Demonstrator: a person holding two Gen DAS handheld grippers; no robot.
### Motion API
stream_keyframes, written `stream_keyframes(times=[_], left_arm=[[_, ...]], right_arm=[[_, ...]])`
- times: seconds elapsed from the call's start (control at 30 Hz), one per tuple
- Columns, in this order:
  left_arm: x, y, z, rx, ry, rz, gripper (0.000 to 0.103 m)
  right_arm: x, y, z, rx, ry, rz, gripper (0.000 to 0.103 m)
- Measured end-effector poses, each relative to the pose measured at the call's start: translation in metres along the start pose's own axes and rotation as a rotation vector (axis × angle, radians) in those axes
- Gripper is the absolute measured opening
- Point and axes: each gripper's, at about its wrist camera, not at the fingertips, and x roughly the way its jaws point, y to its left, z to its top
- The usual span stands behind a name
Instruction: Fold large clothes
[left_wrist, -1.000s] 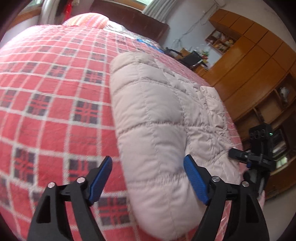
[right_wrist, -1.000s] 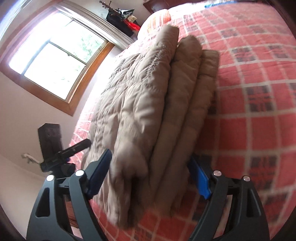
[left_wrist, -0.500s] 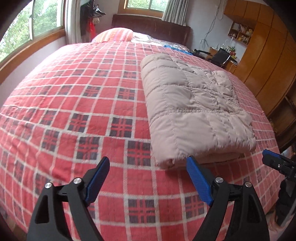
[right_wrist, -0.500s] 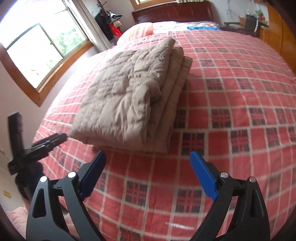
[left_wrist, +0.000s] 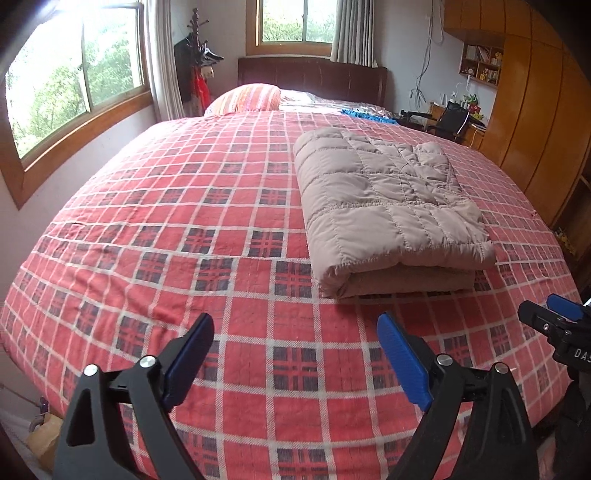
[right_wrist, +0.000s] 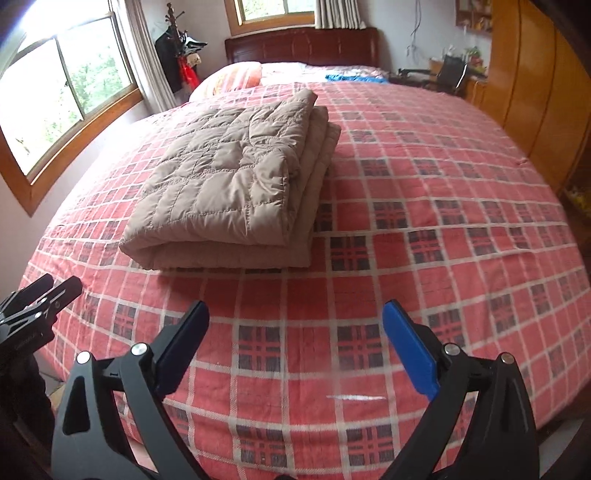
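Left wrist view: the folded coat (left_wrist: 388, 206) is lying on the bed (left_wrist: 184, 229); left gripper (left_wrist: 295, 360) and right gripper (right_wrist: 295, 347) are hovering wide open, holding nothing, apart from it.

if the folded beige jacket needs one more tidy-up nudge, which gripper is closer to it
Left, marginally. The folded beige jacket lies just ahead of the left gripper; from the right gripper it sits further off, toward its left. Both are open and empty.
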Motion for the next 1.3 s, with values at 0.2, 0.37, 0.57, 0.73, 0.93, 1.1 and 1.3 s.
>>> stream_keyframes(times=[0.2,0.37,0.57,0.73,0.93,1.1,1.3], left_arm=[[-0.01,-0.001,-0.006,-0.005,-0.008,0.007,0.09],[-0.021,-0.001,-0.011,-0.009,-0.02,0.006,0.09],[-0.033,0.0,-0.015,-0.024,-0.044,0.013,0.09],[-0.039,-0.003,-0.019,-0.019,-0.052,0.012,0.09],[-0.043,-0.004,-0.021,-0.018,-0.057,0.01,0.09],[-0.046,-0.005,-0.023,-0.017,-0.064,0.009,0.091],[-0.046,-0.005,-0.023,-0.019,-0.064,0.008,0.091]], right_arm=[[-0.012,0.006,-0.01,0.008,-0.011,-0.04,0.095],[-0.018,0.006,-0.016,0.022,-0.011,-0.044,0.095],[-0.032,0.01,-0.024,0.016,-0.035,-0.04,0.095],[-0.039,0.013,-0.029,0.026,-0.046,-0.043,0.095],[-0.047,0.013,-0.035,0.038,-0.065,-0.054,0.095],[-0.048,0.012,-0.037,0.04,-0.067,-0.057,0.095],[-0.048,0.013,-0.037,0.031,-0.067,-0.06,0.095]])
